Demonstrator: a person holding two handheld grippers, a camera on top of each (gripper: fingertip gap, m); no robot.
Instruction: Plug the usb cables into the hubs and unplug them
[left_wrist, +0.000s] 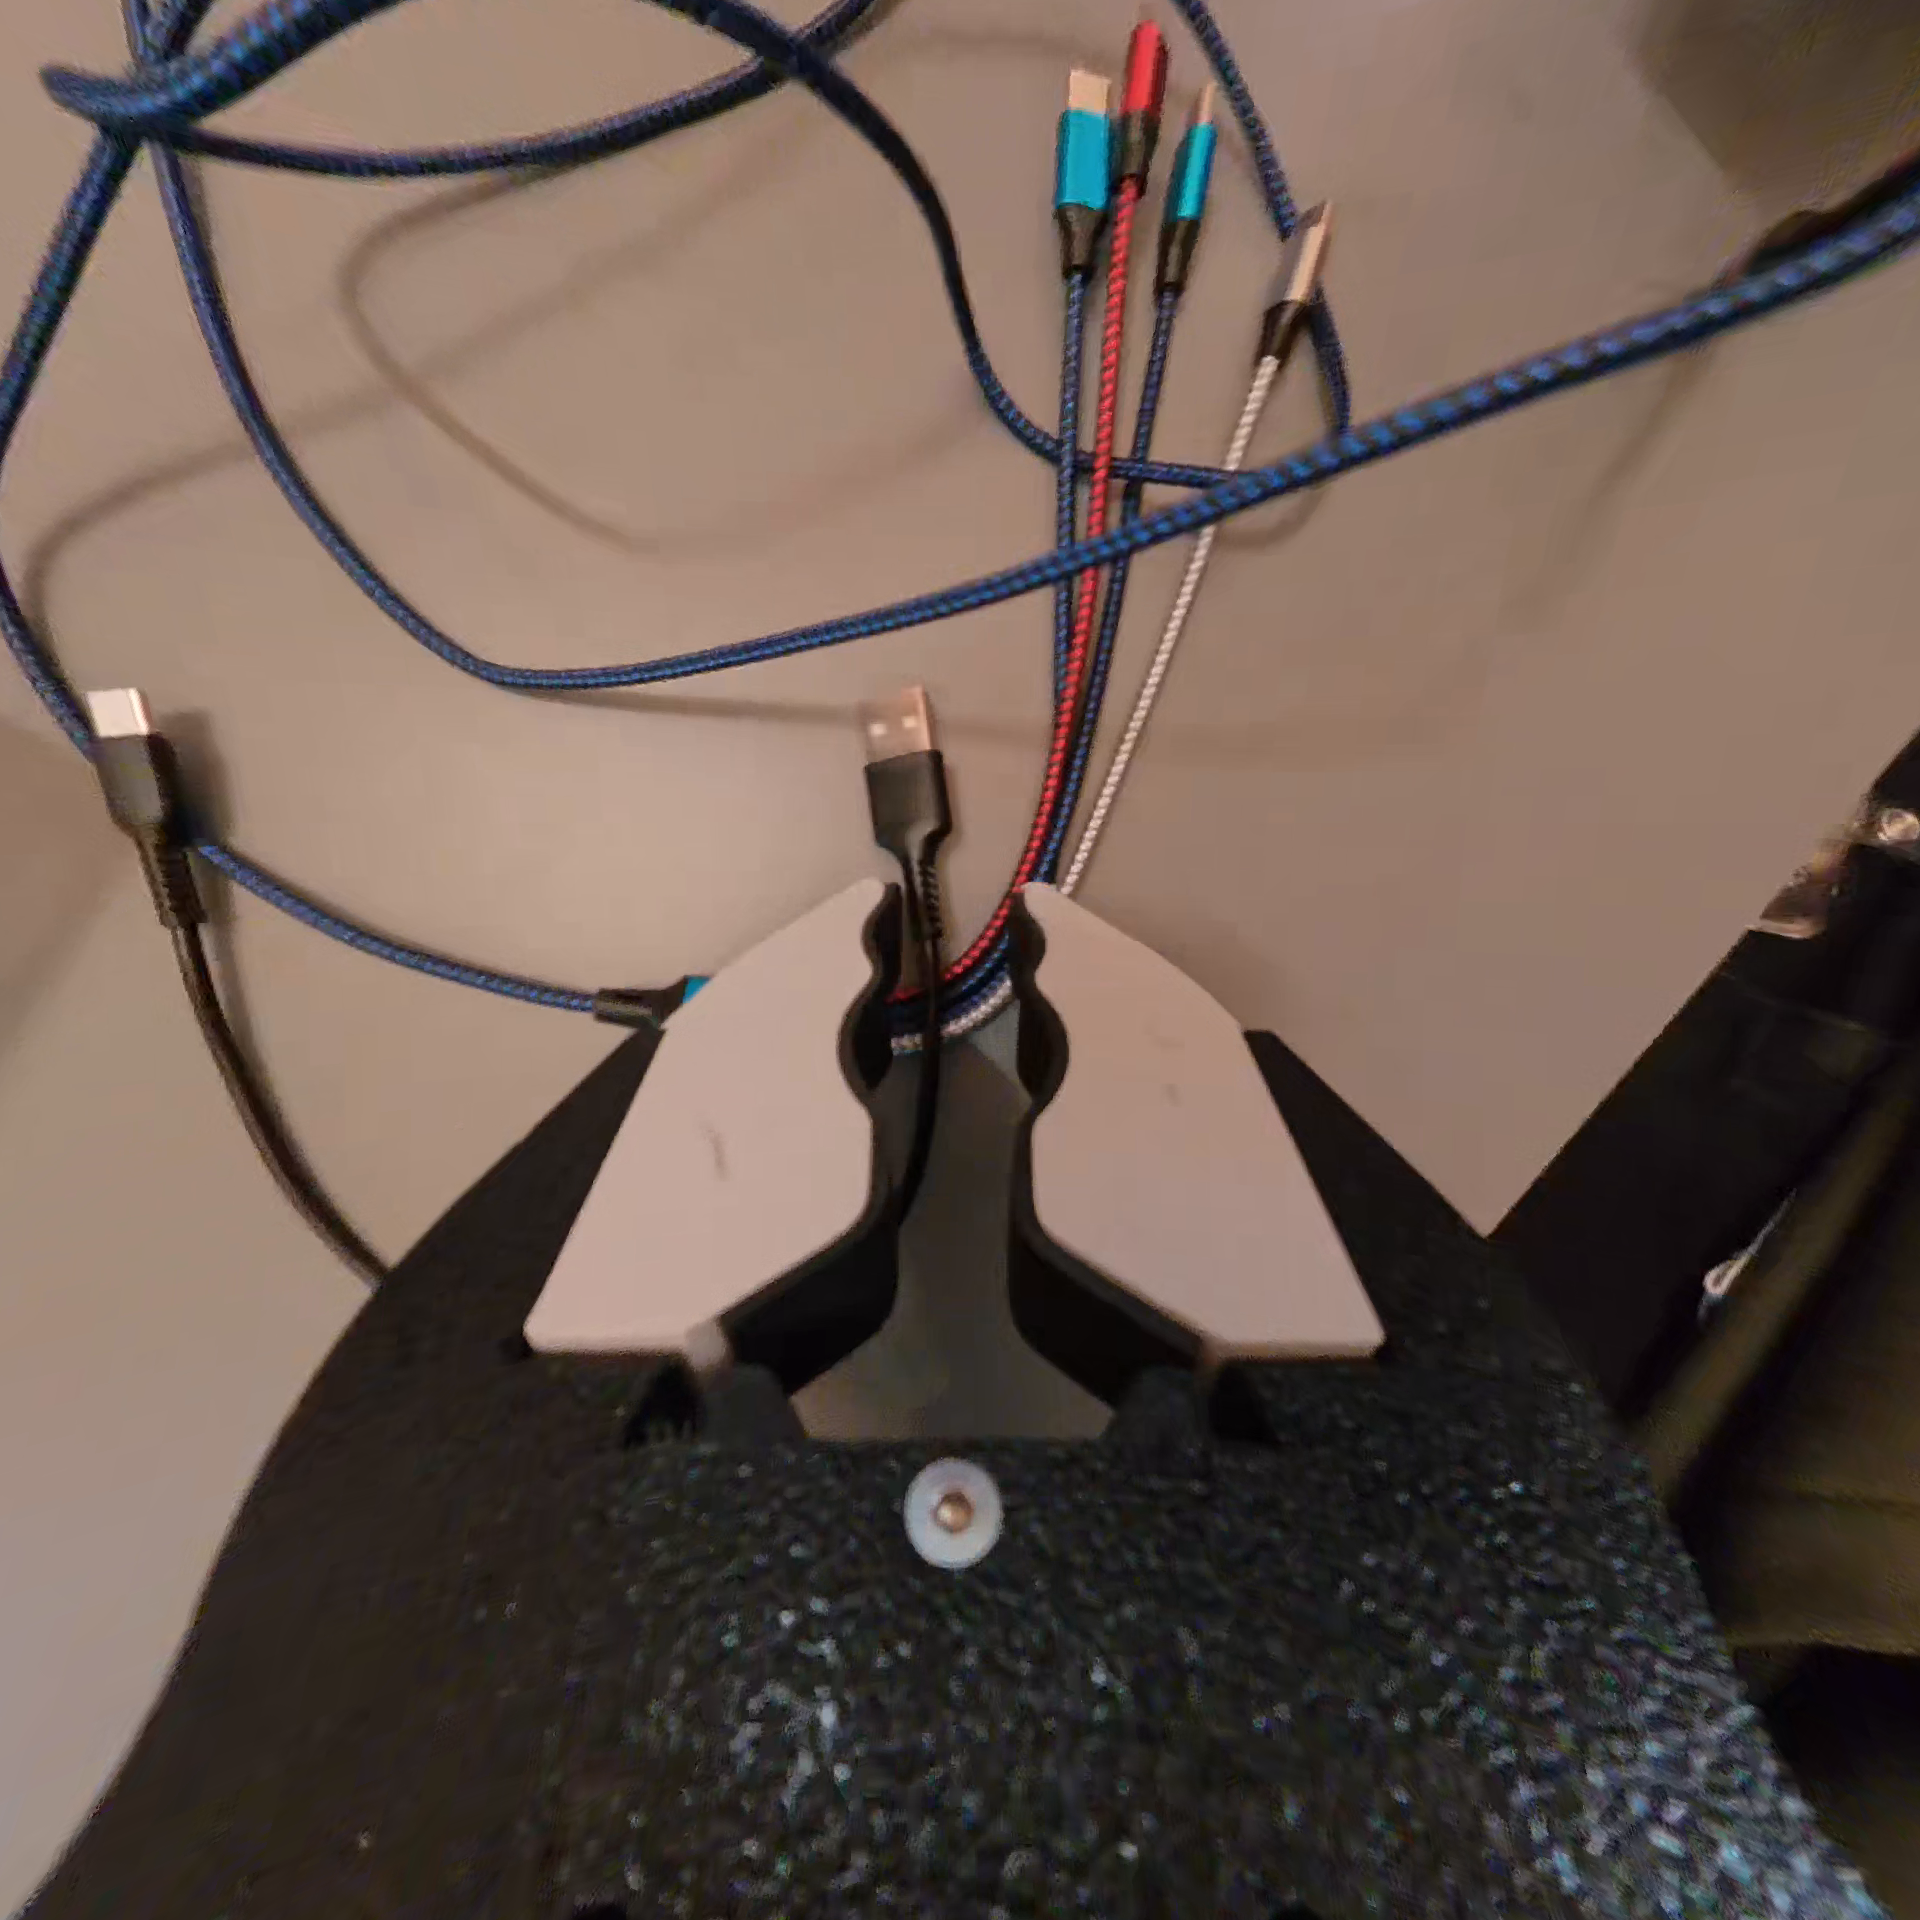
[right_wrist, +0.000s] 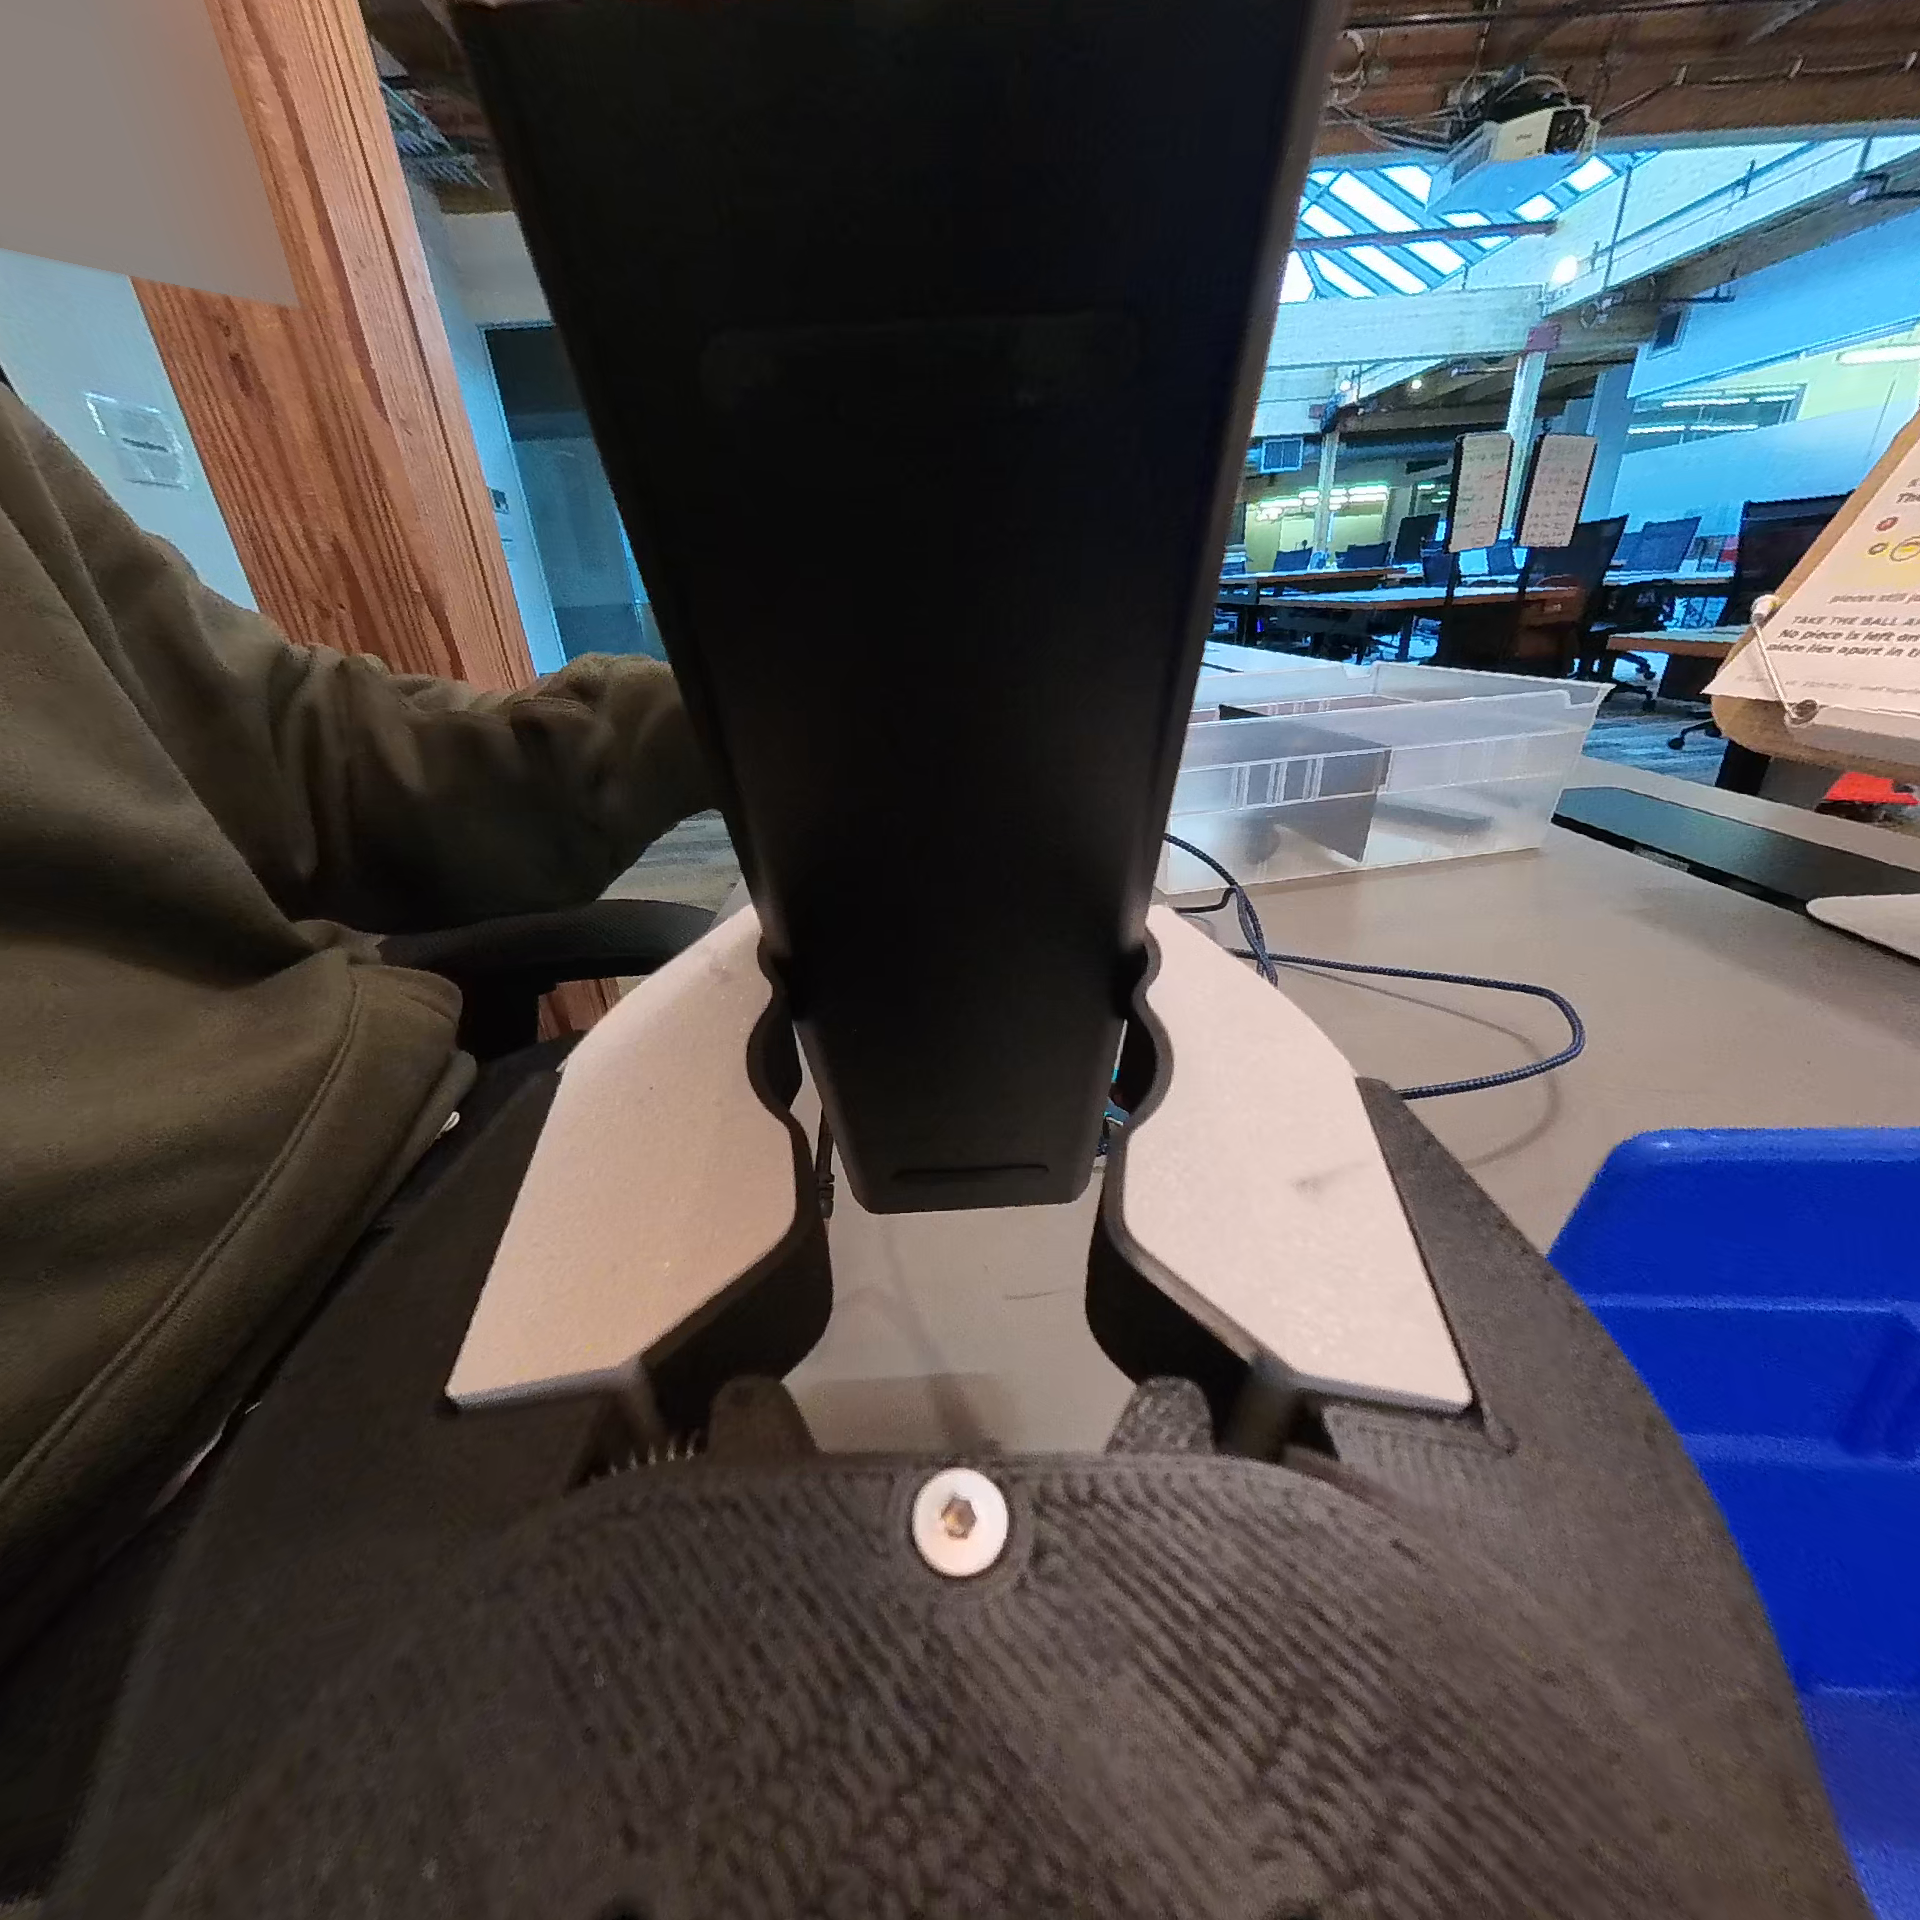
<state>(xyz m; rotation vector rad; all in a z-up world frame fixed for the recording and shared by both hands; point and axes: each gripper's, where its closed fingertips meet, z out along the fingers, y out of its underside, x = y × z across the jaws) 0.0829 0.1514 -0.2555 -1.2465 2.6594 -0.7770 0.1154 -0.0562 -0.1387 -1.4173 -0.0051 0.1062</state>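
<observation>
Left gripper (left_wrist: 951, 914) pinches black USB cable (left_wrist: 902, 774) near plug; right gripper (right_wrist: 956, 1039) clamps black hub (right_wrist: 894, 571); insertion pending, plug must align with port

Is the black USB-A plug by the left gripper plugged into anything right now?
Unplugged. The black USB-A plug shows its bare metal end just beyond the left gripper, over the table, with no hub around it.

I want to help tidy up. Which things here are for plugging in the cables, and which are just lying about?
For the job:
black USB plug
bundle of cables
black hub
left gripper
right gripper

Just lying about:
clear bin
blue bin
clipboard
</observation>
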